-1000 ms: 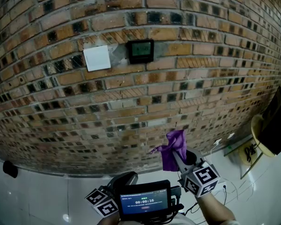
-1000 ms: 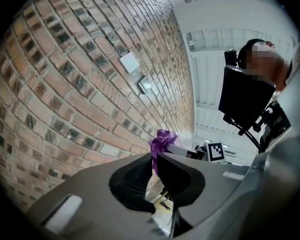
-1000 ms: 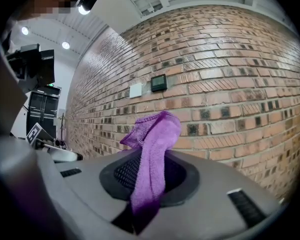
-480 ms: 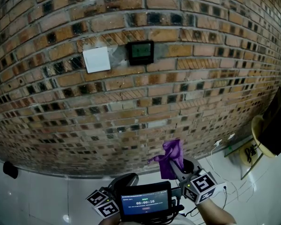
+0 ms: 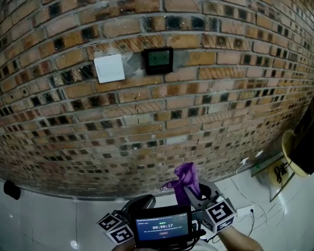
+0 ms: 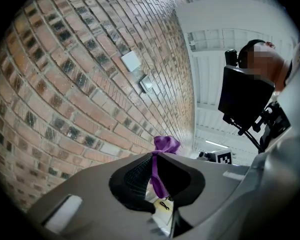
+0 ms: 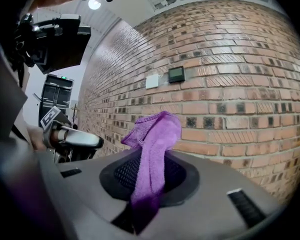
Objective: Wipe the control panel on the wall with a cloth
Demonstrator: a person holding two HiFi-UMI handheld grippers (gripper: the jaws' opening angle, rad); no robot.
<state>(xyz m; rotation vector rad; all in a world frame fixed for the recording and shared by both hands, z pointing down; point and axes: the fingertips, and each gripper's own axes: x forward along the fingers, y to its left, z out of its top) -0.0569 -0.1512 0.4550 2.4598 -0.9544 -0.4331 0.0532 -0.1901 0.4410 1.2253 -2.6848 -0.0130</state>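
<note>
Two grippers on show, the left gripper (image 5: 142,200) and the right gripper (image 5: 192,191). Two cubes with them, the left marker cube (image 5: 115,227) and the right marker cube (image 5: 220,215). One purple cloth (image 5: 184,179), just the one. Up on the single brick wall (image 5: 225,103): one dark control panel (image 5: 157,60), one white blank plate (image 5: 109,68). Down low, one small screen (image 5: 162,227).

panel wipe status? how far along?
Done: the purple cloth is clamped in the right gripper. In hand: nothing at the wall. That gripper hangs low, well below the control panel, with the cloth off the bricks. The left gripper is empty, jaws slightly apart. Left: raise the cloth to the panel and wipe it. Nothing shows any wiping done.
</note>
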